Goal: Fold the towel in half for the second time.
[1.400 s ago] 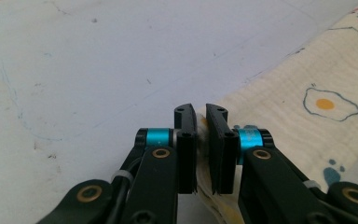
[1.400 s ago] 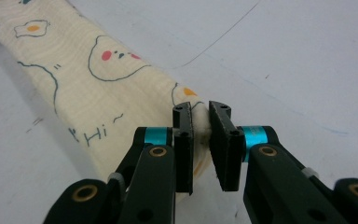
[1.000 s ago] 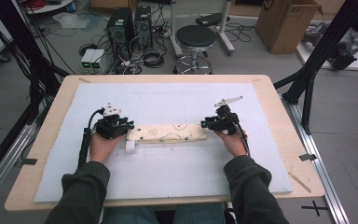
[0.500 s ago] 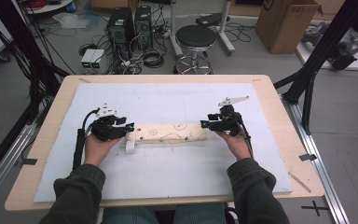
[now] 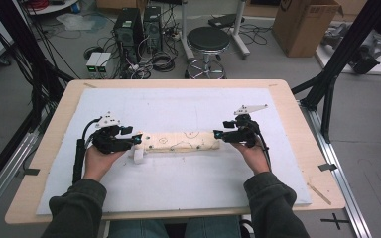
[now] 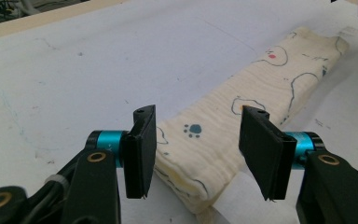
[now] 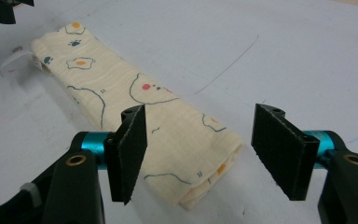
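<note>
Both grippers, left and right, gape at the ends of a folded cloth lying seemingly crosswise.

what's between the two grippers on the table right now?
In the high view, the long folded cream printed cloth spans the gap from left gripper to right gripper, one end between each gripper's open jaws.

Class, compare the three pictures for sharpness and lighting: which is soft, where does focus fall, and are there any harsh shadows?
High view: soft and grainy, with even light on the folded cloth. Left gripper view: sharp on the left tool, no harsh shadows. Right gripper view: right tool sharp, cloth's far end slightly softer.
</note>
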`<state>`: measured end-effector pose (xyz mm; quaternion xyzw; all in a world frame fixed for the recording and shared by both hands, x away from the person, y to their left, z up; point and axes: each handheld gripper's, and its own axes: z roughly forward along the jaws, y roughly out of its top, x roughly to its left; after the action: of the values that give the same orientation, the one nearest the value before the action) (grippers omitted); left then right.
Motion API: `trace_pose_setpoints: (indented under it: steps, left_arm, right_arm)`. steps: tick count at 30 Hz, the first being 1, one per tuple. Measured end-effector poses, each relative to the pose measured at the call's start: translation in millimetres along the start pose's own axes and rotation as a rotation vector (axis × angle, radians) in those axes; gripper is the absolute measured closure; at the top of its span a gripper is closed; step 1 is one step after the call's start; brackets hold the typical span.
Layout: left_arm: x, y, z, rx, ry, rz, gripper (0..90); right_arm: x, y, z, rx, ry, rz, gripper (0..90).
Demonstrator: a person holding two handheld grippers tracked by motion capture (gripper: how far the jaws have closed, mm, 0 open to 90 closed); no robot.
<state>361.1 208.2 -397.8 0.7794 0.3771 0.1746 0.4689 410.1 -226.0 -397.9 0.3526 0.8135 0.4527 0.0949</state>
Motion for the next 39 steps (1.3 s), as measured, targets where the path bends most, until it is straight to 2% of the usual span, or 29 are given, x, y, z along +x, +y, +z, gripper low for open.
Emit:
trace_pose_setpoints:
  steps: [4, 6, 9, 15, 23, 30, 36, 39]
  left_arm:
    - [-4.7, 1.2, -2.9, -0.004, 0.009, 0.018, 43.7]
    - [-8.1, 1.8, -5.2, -0.021, 0.003, 0.027, 42.9]
    - [-11.1, 2.4, -6.6, -0.018, -0.007, 0.036, 42.2]
    - [-15.5, 1.3, -5.2, -0.006, -0.016, 0.049, 39.4]
    - [-15.9, -9.5, -6.4, -0.010, 0.001, 0.043, 39.4]
    - [-18.2, -14.1, -8.7, -0.001, -0.002, 0.050, 37.2]
    - [-18.5, -22.8, -9.9, 0.000, -0.007, 0.032, 35.6]
    - [-19.3, -25.1, -11.2, 0.009, -0.010, 0.036, 35.1]
  right_arm:
    - [1.7, -4.2, -1.5, -0.014, -0.008, 0.002, 31.4]
    - [2.8, -5.1, -1.9, 0.002, 0.000, 0.010, 30.4]
    - [5.1, -5.4, -3.8, -0.017, -0.001, -0.012, 29.3]
    - [7.9, -4.9, -7.3, -0.034, 0.002, -0.004, 25.2]
    - [8.8, -10.1, -9.6, -0.041, -0.004, -0.003, 22.7]
    - [9.8, -17.6, -12.7, -0.051, -0.008, 0.000, 21.3]
    - [11.0, -24.3, -15.9, -0.056, -0.011, 0.006, 19.6]
    - [10.9, -26.7, -16.5, -0.056, -0.016, -0.001, 19.0]
